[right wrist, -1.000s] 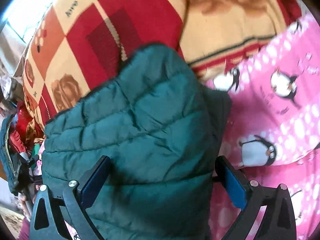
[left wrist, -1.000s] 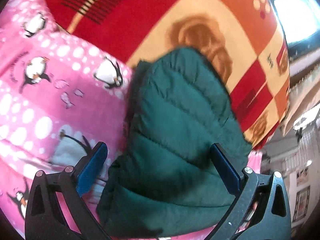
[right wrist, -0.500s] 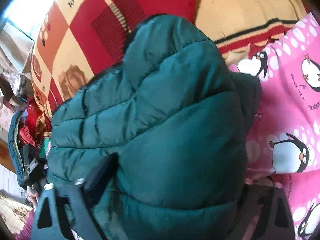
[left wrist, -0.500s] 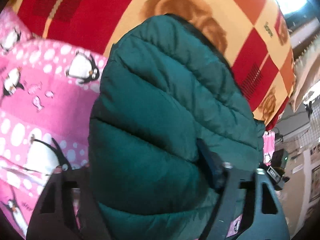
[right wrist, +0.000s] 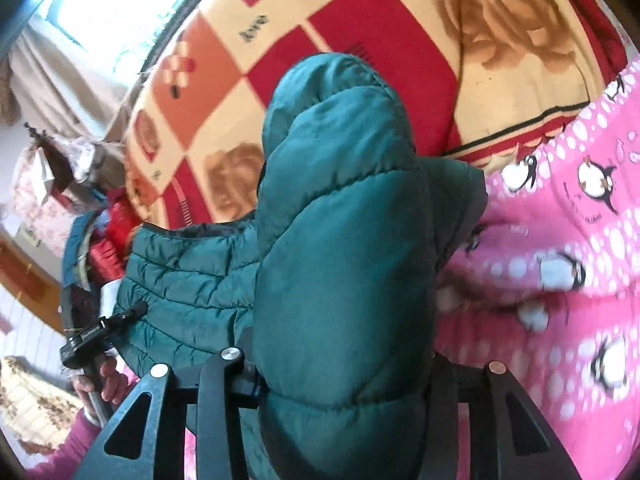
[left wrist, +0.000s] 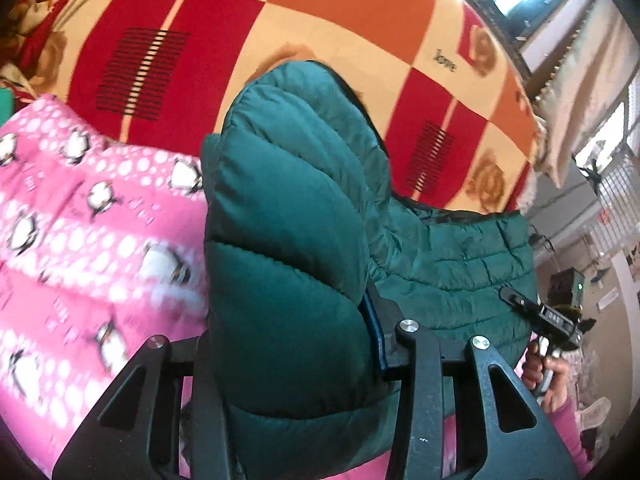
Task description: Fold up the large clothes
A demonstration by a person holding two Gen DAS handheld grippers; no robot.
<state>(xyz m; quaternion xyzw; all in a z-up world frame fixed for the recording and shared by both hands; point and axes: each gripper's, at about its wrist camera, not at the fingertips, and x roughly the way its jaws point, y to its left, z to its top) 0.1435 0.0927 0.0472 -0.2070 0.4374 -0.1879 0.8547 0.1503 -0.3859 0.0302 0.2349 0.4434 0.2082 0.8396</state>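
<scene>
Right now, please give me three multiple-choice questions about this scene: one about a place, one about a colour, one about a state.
1. What lies under the jacket?
A. bare floor
B. patterned blankets
C. a desk

2. What colour is the jacket?
A. dark green
B. yellow
C. white

3. How is the left gripper?
A. wide open, empty
B. out of view
C. closed on the jacket

Answers:
1 B: the penguin blanket and checked blanket spread below it.
2 A: its quilted shell is dark green.
3 C: padding bulges between its jaws; the right gripper grips likewise.
</scene>
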